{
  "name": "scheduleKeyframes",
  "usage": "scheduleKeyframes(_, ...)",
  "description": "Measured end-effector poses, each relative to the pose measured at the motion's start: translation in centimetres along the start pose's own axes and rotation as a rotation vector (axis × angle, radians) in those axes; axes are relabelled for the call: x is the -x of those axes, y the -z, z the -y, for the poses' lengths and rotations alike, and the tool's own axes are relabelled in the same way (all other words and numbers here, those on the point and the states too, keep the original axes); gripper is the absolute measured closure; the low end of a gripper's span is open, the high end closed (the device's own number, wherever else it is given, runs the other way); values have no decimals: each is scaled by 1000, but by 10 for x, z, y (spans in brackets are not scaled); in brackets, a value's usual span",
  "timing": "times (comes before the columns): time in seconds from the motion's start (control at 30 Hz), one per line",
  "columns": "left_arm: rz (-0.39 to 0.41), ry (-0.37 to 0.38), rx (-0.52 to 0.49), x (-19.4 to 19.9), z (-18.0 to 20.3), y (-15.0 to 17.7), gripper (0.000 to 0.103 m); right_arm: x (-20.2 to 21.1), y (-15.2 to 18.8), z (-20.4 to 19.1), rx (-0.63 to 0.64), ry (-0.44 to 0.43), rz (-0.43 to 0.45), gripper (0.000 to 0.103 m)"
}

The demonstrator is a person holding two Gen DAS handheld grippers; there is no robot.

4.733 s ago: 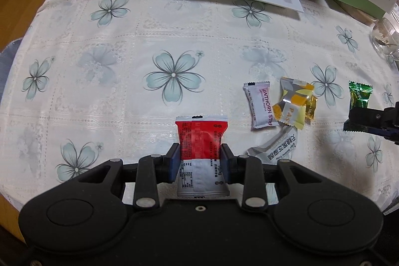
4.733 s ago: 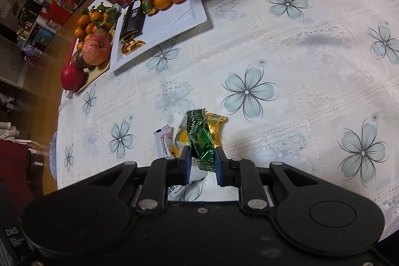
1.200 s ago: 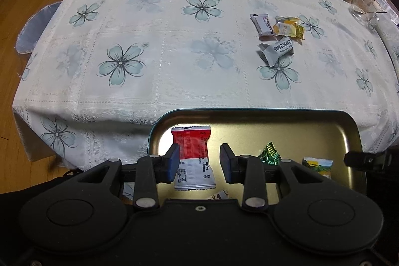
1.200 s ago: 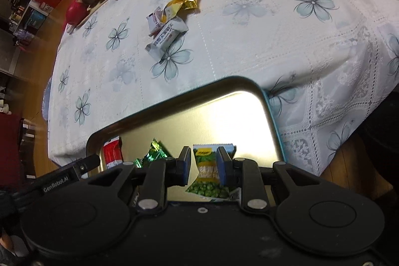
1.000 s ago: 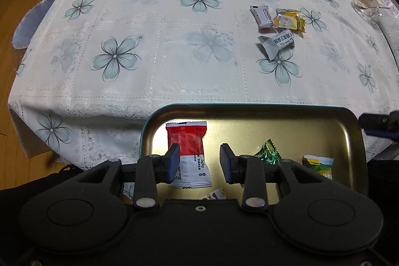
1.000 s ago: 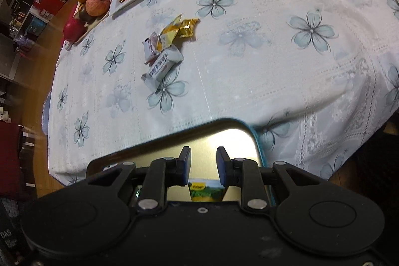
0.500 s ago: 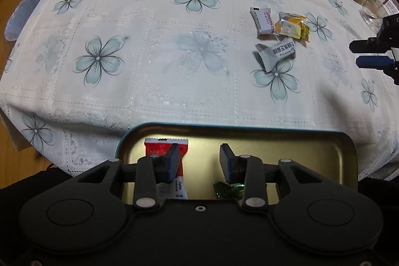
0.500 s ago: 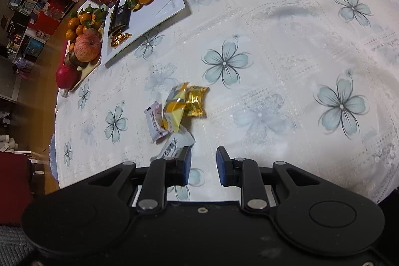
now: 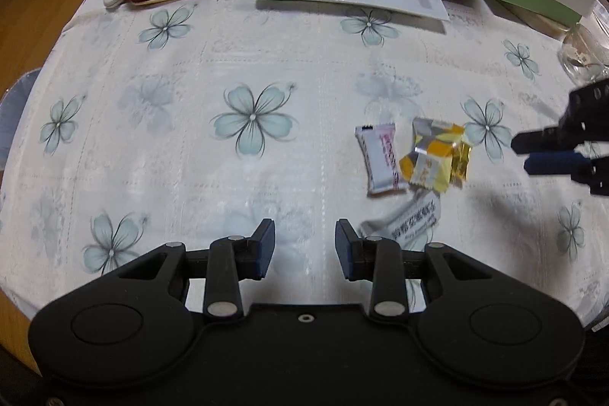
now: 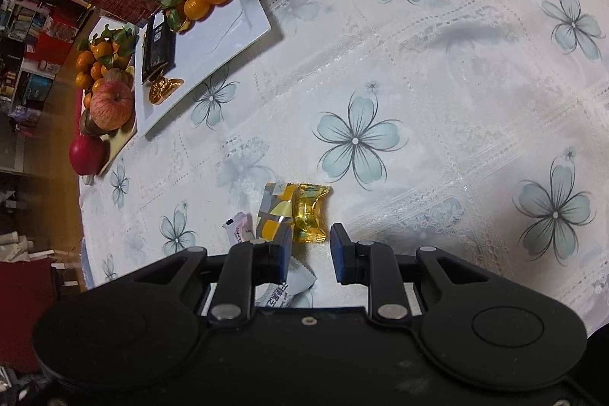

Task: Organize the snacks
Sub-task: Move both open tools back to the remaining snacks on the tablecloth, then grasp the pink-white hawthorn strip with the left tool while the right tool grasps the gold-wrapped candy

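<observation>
Flowered cloth covers the counter (image 9: 266,63), where four wrapped snacks (image 9: 415,170) lie clustered together. Left tool (image 9: 304,250) hovers with jaws apart and empty just beside the white wrapper (image 9: 411,219); right tool (image 10: 311,253) hangs, jaws apart, over the gold candy (image 10: 310,212)

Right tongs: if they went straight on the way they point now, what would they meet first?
Most likely the gold candy, which lies just ahead of the open right tongs, beside the yellow-grey packet; depth is unclear.
</observation>
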State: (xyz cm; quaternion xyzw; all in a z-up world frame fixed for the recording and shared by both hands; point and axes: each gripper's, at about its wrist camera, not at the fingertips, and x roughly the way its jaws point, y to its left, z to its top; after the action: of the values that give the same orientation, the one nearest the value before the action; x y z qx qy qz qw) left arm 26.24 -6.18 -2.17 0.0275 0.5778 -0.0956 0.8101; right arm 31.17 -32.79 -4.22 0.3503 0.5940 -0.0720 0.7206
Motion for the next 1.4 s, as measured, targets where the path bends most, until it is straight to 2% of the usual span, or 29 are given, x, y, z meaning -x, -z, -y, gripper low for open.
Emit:
scheduleKeyframes(0.1, -17, 21, 27, -16, 1, -18, 60, -4, -2, 7, -47, -6, -37, 78)
scheduleKeyframes(0.23, -40, 21, 33, -32, 10, -32, 60, -3, -2, 13, -84, 25, -24, 78)
scheduleKeyframes(0.47, -33, 52, 17, -45, 29, -46, 60, 2, -2, 14, -88, -29, -39, 78)
scheduleKeyframes(0.6, -33, 30, -7, -53, 38, -46, 59, -2, -1, 16, -101, -16, -61, 78)
scheduleKeyframes(0.87, -38, 45, -19, -60, 45, -48, 59, -4, 0, 16, -100, -18, -70, 78)
scheduleKeyframes(0.97, -52, 47, -12, -66, 45, -48, 55, -6, -1, 18, -111, -18, -84, 78)
scheduleKeyframes(1.27, -71, 56, 9, -74, 46, -49, 54, -8, 1, 12, -87, -16, -86, 78)
scheduleKeyframes(1.33, -77, 63, 12, -75, 45, -49, 56, -9, 2, 12, -84, -13, -84, 78)
scheduleKeyframes(1.4, -90, 84, 25, -75, 43, -50, 67, -10, 1, 12, -82, -8, -82, 78)
